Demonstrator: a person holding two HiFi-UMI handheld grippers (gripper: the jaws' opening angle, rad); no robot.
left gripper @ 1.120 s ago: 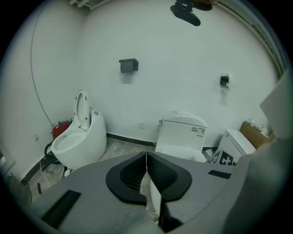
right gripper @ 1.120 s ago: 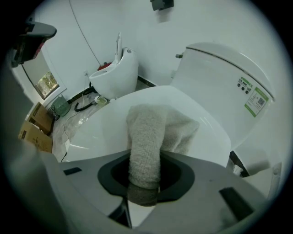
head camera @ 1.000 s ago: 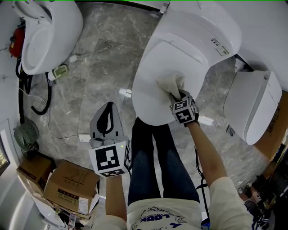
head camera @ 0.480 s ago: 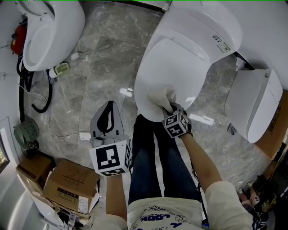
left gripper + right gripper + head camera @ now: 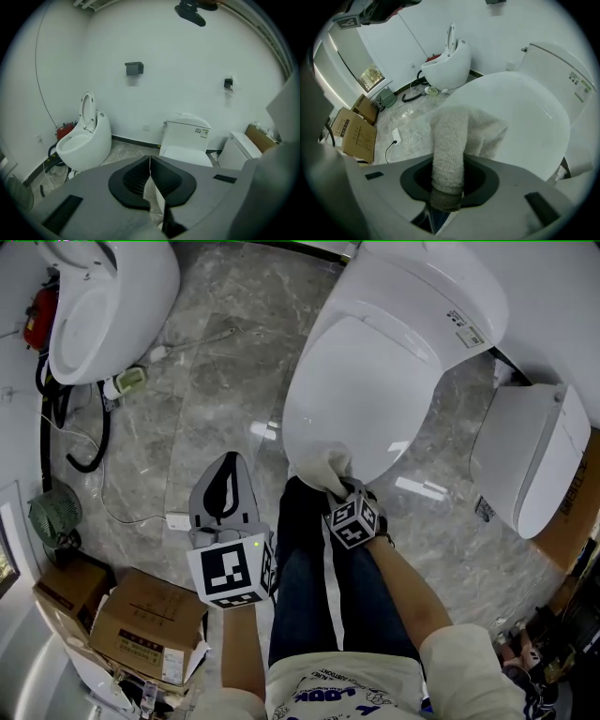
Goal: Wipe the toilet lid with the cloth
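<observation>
Between tight right tongs, cloth

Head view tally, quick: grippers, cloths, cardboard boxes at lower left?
Grippers: 2, left gripper and right gripper
Cloths: 1, the cloth in the right gripper
Cardboard boxes: 2
Total: 5

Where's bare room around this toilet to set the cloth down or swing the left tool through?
Most of the lid beyond the cloth is bare. Open floor lies between it and the left toilet; a narrower strip runs toward the white unit on the right. Crowded: cables and boxes at lower left.
</observation>
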